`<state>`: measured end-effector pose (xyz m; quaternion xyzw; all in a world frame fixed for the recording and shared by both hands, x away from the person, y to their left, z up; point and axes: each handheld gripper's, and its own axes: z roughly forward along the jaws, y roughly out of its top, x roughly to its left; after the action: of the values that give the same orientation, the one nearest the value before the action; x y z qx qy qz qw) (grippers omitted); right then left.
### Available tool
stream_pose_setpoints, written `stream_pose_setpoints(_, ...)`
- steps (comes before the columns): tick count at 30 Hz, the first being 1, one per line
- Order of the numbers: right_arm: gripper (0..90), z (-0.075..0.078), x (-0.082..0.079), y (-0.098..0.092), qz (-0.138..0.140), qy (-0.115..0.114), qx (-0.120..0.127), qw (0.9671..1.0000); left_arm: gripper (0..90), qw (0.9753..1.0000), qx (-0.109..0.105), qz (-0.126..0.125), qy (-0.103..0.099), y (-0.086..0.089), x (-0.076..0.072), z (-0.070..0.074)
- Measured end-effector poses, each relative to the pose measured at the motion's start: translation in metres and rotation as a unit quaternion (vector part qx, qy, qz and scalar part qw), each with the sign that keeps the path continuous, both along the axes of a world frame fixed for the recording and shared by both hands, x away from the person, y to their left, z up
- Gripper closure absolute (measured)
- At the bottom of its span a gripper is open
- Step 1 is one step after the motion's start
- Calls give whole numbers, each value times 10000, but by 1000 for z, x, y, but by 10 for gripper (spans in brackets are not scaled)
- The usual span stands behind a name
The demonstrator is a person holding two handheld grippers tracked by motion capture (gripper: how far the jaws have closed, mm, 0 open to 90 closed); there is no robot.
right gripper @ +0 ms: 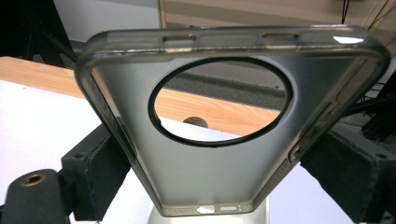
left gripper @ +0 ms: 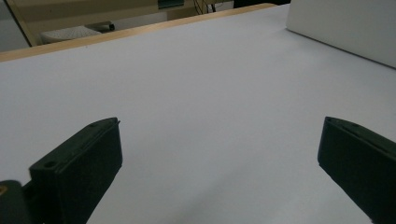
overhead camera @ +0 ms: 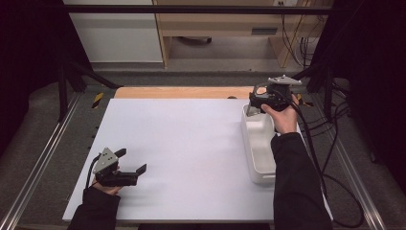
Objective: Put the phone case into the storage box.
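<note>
Gripping a translucent grey phone case (right gripper: 219,154) above the white rectangular tray (overhead camera: 255,143), the right gripper (overhead camera: 254,102) is midway; left gripper (overhead camera: 130,161) is waiting open.

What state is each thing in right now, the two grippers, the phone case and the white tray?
Left gripper: open, holding nothing, low over the table.
Right gripper: shut on the phone case, above the tray's far end.
Phone case: clamped by its side edges, off the table.
White tray: upright on the table, looks empty.
</note>
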<state>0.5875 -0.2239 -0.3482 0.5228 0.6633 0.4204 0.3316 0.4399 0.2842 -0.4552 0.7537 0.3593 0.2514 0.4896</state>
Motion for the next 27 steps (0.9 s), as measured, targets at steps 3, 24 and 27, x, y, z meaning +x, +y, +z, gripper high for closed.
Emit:
stream_pose_setpoints(3,115,-4,3,0,-34,42,-1,10000,0,10000,22,-16,9,-1,0,0)
stream_pose_setpoints(24,114,-34,25,8,-246,372,-138,9989,0,10000,80,-48,22,-2,1,-2)
stream_pose_setpoints(27,114,-37,26,9,-277,431,-148,9986,0,10000,82,-53,19,-2,1,-2)
